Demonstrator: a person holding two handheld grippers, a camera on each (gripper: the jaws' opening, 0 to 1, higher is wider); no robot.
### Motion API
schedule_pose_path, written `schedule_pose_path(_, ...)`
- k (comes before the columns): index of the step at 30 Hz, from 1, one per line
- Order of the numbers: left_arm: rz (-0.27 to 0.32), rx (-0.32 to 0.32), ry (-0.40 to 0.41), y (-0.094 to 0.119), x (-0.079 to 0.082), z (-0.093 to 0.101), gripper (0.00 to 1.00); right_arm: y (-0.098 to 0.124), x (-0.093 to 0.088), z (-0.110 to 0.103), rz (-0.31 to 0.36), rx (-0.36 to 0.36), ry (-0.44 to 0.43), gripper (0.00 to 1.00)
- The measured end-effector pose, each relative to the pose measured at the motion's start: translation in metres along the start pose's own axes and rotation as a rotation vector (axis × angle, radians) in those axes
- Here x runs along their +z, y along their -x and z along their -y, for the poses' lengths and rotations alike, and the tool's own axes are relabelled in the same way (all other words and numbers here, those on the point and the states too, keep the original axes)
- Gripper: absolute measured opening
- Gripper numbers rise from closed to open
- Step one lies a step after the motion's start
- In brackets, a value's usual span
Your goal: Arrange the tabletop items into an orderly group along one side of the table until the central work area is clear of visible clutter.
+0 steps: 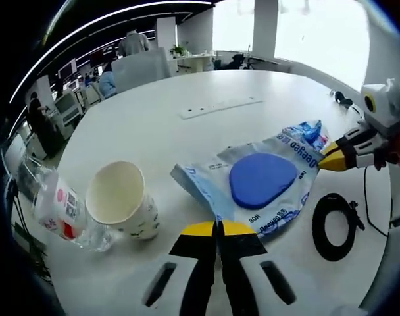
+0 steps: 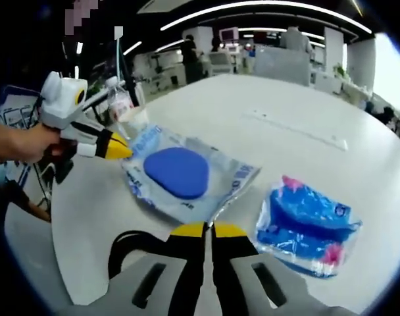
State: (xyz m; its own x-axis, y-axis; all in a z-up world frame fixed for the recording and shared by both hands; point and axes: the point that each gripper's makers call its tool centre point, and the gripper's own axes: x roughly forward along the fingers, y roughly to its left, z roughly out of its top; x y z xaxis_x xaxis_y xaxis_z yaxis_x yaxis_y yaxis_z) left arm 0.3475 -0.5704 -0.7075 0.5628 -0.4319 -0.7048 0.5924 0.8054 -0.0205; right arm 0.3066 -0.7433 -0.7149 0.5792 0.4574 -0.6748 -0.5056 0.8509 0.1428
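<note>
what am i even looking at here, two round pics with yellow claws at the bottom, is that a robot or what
No robot: a person holds a hand-held gripper in each hand, and each carries a fisheye camera looking along its own jaws. The left hand-held gripper rises from the bottom of the left gripper view, jaws shut on nothing. The right hand-held gripper does the same in the right gripper view. Each also appears at the edge of the other's picture. On the white table lie a clear pouch with a blue pad, a paper cup, a crumpled plastic bottle, a black cable coil and a blue packet.
</note>
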Motion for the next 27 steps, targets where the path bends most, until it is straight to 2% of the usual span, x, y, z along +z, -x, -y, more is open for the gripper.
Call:
schedule_pose_path(9, -0.016, 0.001, 0.008, -0.013, -0.007, -0.005, 0.00, -0.011, -0.006, 0.003, -0.019, 0.003, -0.011, 0.00)
schedule_pose_path(27, 0.006, 0.047, 0.037, -0.027, 0.000, -0.017, 0.00, -0.024, -0.002, 0.013, -0.010, -0.017, -0.041, 0.00)
